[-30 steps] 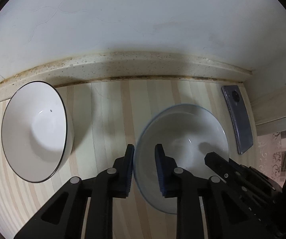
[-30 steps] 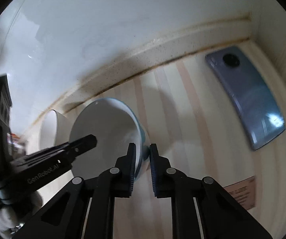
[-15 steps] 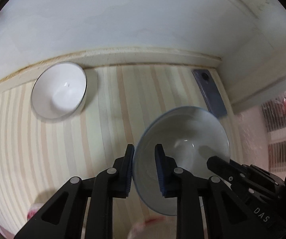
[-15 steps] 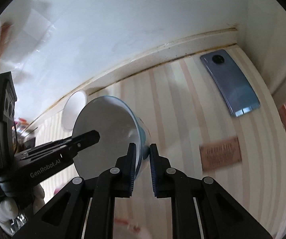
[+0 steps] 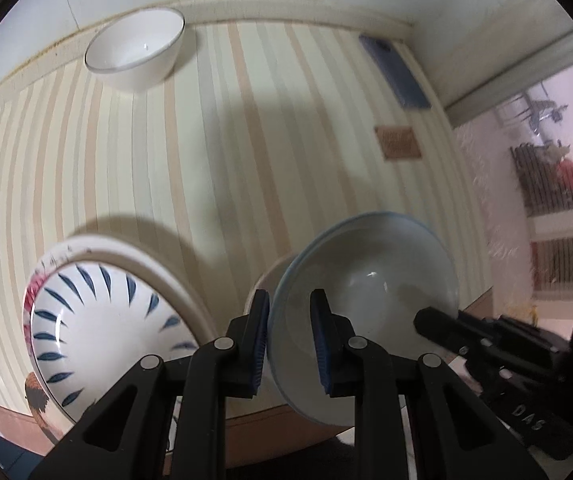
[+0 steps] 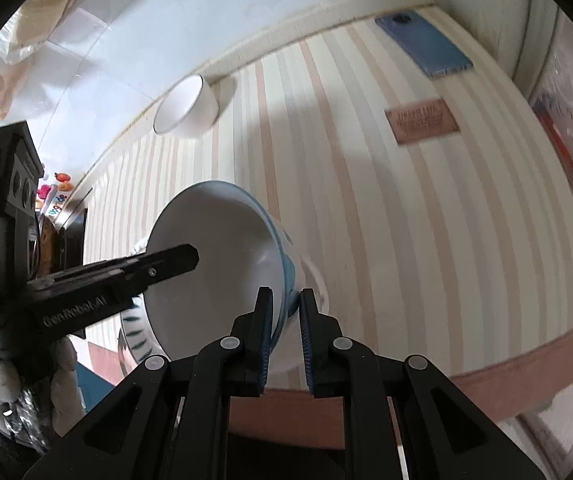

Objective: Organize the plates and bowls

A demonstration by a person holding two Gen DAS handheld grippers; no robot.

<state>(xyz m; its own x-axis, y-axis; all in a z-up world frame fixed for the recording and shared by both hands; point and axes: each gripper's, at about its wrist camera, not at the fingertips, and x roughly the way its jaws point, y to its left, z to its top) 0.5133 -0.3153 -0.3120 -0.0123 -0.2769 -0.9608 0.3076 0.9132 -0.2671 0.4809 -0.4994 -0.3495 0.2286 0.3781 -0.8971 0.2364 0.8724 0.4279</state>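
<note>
Gripping blue-rimmed bowl [image 5: 370, 280], nothing inside

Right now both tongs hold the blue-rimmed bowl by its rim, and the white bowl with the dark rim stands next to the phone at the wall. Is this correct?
Not quite. The left tongs and right tongs do grip the blue-rimmed bowl by its rim. But the white bowl stands far from the phone, at the other end of the wall, as the left wrist view shows.

Striped table [image 5: 214, 152] with white bowl [image 5: 136, 48], phone [image 5: 400, 74], brown card [image 5: 398, 142], patterned plate [image 5: 98, 328].
</note>
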